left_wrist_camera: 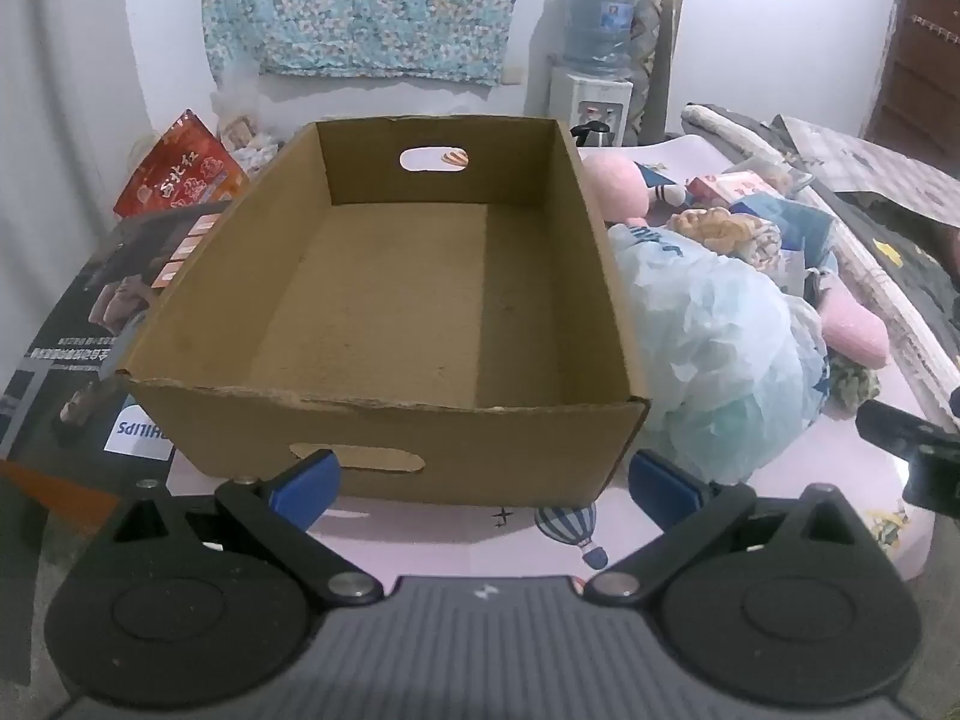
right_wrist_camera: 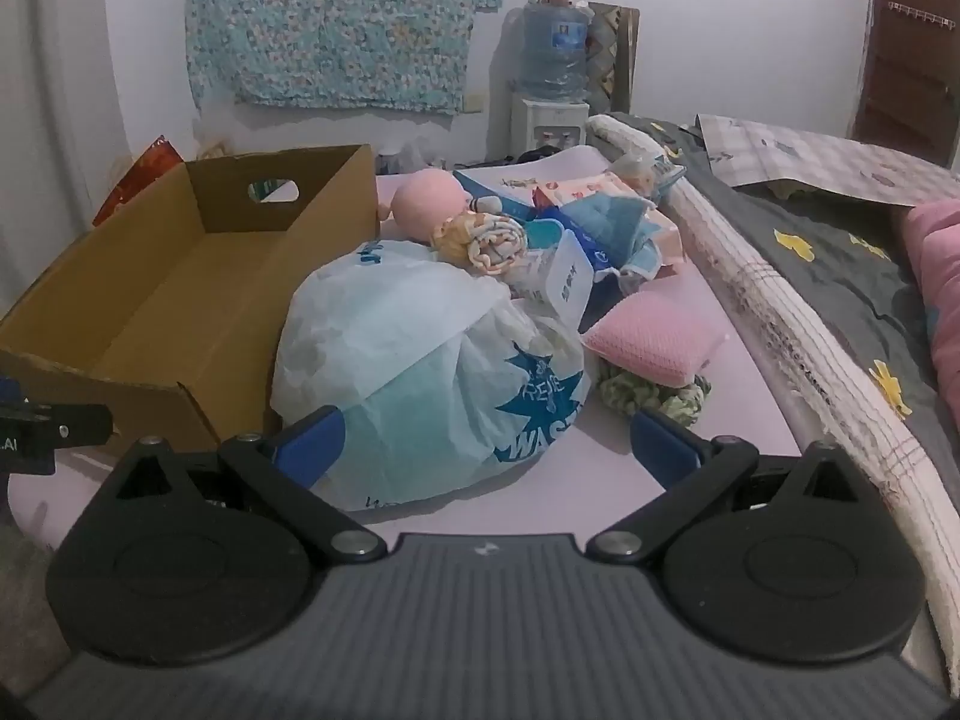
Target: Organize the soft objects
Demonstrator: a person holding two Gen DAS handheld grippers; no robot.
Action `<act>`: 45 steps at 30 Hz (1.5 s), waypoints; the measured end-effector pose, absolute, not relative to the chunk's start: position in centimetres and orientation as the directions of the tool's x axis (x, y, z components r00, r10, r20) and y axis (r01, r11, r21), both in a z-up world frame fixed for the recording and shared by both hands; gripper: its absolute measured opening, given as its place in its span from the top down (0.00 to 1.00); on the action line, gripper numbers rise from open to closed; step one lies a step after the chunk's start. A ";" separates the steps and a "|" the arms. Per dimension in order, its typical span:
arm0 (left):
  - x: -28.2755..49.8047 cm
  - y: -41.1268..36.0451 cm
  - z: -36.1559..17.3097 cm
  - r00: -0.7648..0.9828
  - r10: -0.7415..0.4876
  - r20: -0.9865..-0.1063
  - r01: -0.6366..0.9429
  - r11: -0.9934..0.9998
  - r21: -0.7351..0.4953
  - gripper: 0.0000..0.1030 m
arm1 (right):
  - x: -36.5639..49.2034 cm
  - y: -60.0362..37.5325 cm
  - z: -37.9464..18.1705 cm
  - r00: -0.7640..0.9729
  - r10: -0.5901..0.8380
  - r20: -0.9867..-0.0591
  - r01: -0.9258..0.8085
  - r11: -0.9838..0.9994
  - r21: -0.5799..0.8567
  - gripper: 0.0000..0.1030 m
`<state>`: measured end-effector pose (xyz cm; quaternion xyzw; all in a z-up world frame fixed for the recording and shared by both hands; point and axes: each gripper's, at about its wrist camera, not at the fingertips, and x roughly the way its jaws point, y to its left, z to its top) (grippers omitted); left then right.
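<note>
An empty open cardboard box (left_wrist_camera: 384, 300) stands on the pink table, also in the right wrist view (right_wrist_camera: 180, 294). Right of it lies a pile of soft things: a stuffed pale blue plastic bag (right_wrist_camera: 420, 372) (left_wrist_camera: 714, 354), a pink plush (right_wrist_camera: 429, 204), a rolled floral cloth (right_wrist_camera: 486, 240), a pink sponge pad (right_wrist_camera: 654, 339) and a green knitted piece (right_wrist_camera: 648, 399). My left gripper (left_wrist_camera: 483, 483) is open and empty just before the box's near wall. My right gripper (right_wrist_camera: 486, 447) is open, its blue pads either side of the bag's near end, not closed on it.
A dark Philips carton (left_wrist_camera: 90, 348) and a red snack bag (left_wrist_camera: 180, 174) sit left of the box. A grey bedspread (right_wrist_camera: 840, 276) with a rolled mat runs along the right. A water dispenser (right_wrist_camera: 552, 78) stands at the back wall.
</note>
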<state>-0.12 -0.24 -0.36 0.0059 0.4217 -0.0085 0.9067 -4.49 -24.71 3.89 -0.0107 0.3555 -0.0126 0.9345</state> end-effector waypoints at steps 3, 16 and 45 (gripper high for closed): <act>0.0 0.0 -0.6 0.637 -0.014 -0.771 0.018 1.000 -0.003 0.00 | -4.3 -24.6 3.8 0.741 -0.033 -0.671 0.015 0.999 -0.032 0.01; 0.2 0.6 -1.3 0.616 -0.019 -0.787 0.005 1.000 -0.020 0.00 | -4.2 -24.3 3.9 0.730 -0.020 -0.684 0.018 1.000 -0.010 0.01; 0.4 -1.4 -1.1 0.618 -0.065 -0.783 0.107 0.994 0.003 0.00 | -4.4 -25.0 4.4 0.744 -0.077 -0.663 0.053 0.997 -0.056 0.01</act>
